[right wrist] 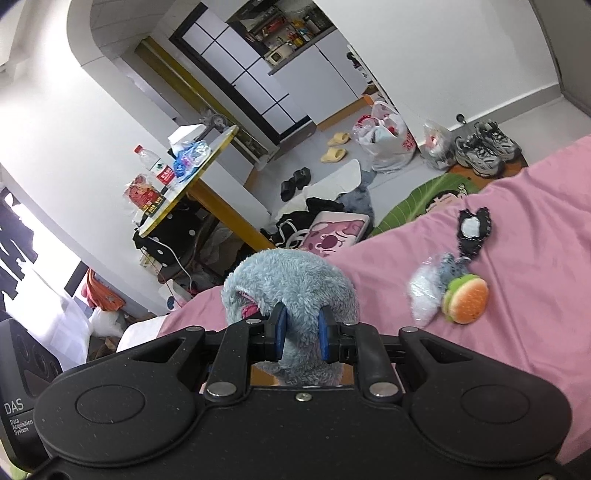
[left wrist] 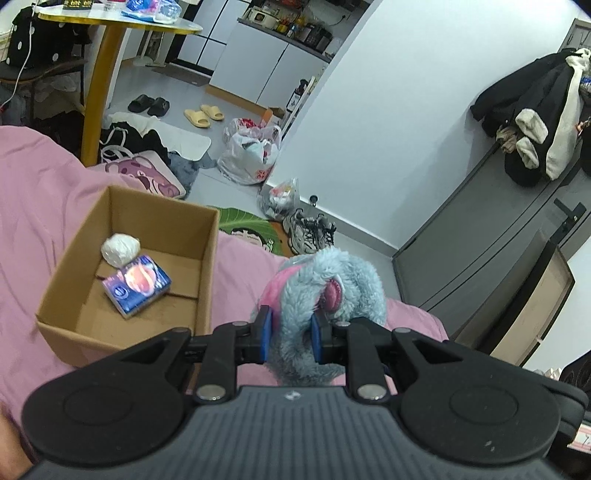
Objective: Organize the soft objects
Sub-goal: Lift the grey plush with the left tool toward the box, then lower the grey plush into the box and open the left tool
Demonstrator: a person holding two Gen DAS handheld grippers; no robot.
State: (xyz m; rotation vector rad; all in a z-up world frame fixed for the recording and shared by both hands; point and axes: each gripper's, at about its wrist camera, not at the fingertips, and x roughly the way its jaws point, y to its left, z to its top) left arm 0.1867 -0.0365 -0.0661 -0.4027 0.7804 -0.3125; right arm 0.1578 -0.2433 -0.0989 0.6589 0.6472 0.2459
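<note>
A fluffy grey-blue plush toy [left wrist: 332, 284] with pink patches is held above the pink bedsheet [left wrist: 44, 206]. My left gripper [left wrist: 290, 334] is shut on one part of it, blue pads pressing into the fur. My right gripper [right wrist: 301, 330] is shut on another part of the same plush toy [right wrist: 291, 280]. An open cardboard box [left wrist: 74, 291] sits on the bed to the left, holding a white ball [left wrist: 120, 249] and a blue packet [left wrist: 136, 286]. On the bed to the right lie a small burger plush [right wrist: 467, 299], a clear wrapped item [right wrist: 424, 291] and a black-and-white piece [right wrist: 472, 229].
Beyond the bed's edge the floor holds slippers [left wrist: 203, 114], plastic bags [left wrist: 251, 151], sneakers [left wrist: 310, 229] and a green mat [right wrist: 432, 192]. A yellow round table [left wrist: 110, 22] stands at the left. A grey door [left wrist: 480, 236] with hanging coats is at the right.
</note>
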